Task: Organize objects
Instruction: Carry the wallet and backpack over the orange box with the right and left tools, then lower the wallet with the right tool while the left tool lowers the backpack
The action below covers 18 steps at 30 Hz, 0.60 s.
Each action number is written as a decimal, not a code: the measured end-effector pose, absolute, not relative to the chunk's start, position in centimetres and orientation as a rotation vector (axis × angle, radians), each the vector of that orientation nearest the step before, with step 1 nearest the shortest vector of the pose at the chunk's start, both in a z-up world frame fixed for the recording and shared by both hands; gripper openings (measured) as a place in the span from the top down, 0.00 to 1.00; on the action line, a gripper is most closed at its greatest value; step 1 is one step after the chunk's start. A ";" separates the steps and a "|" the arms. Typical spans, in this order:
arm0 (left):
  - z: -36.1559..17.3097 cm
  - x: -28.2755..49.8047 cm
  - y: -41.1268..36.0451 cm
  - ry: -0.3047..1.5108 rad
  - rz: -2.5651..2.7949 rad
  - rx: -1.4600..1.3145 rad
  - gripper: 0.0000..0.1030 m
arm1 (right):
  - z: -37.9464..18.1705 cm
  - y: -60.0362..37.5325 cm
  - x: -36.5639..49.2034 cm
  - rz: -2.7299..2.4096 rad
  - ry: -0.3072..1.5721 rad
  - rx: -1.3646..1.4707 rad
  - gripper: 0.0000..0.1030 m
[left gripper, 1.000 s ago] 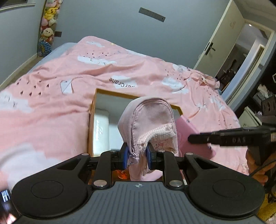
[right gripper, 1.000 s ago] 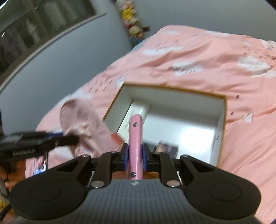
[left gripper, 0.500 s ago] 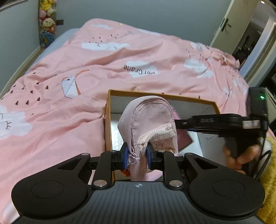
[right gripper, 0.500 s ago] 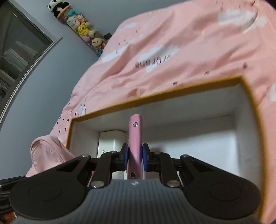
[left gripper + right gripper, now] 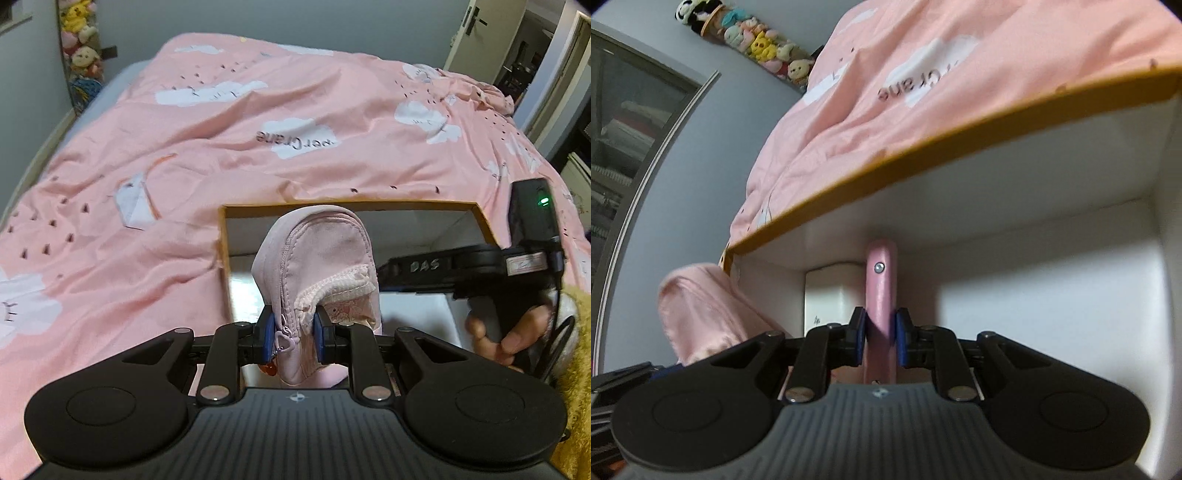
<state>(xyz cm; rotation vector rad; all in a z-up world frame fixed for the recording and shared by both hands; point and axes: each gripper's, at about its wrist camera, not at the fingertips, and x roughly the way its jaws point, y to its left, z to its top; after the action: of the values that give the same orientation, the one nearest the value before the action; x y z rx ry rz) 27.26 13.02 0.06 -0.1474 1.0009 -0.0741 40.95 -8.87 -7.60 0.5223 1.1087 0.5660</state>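
Observation:
My left gripper (image 5: 294,338) is shut on a pale pink zip pouch (image 5: 317,258) and holds it upright over the near side of an open box (image 5: 347,206) with an orange rim and white inside. My right gripper (image 5: 881,338) is shut on a flat pink item (image 5: 881,295), seen edge-on, and sits low inside the box (image 5: 960,125). The right gripper's body shows in the left wrist view (image 5: 465,266). The pouch shows at the left of the right wrist view (image 5: 701,306).
The box lies on a bed with a pink cloud-print duvet (image 5: 221,122). A white packet (image 5: 827,299) lies inside the box at its left. Plush toys (image 5: 79,48) hang in the far corner. A door (image 5: 469,33) stands at the far right.
My right gripper has gone down deeper into the box with the pink item. My left gripper has moved closer over the box with the pouch.

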 end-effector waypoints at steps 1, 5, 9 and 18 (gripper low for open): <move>-0.3 27.6 12.7 1.013 -0.086 -0.153 0.77 | -7.1 -9.3 40.9 0.547 1.097 0.508 0.83; -1.9 29.7 11.3 1.064 -0.116 -0.152 0.77 | -4.8 -11.1 40.1 0.483 1.029 0.411 0.83; -4.1 32.0 10.2 1.137 -0.119 -0.149 0.77 | -4.0 -12.8 39.4 0.432 0.999 0.347 0.83; -6.8 34.5 9.8 1.230 -0.062 -0.075 0.71 | -4.7 -14.2 39.7 0.426 1.005 0.350 0.83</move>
<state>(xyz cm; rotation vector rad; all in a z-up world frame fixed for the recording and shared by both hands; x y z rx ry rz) 34.49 9.81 -6.81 -0.0753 1.2305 -0.0623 39.67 -14.19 -4.69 0.3501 1.0055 0.4260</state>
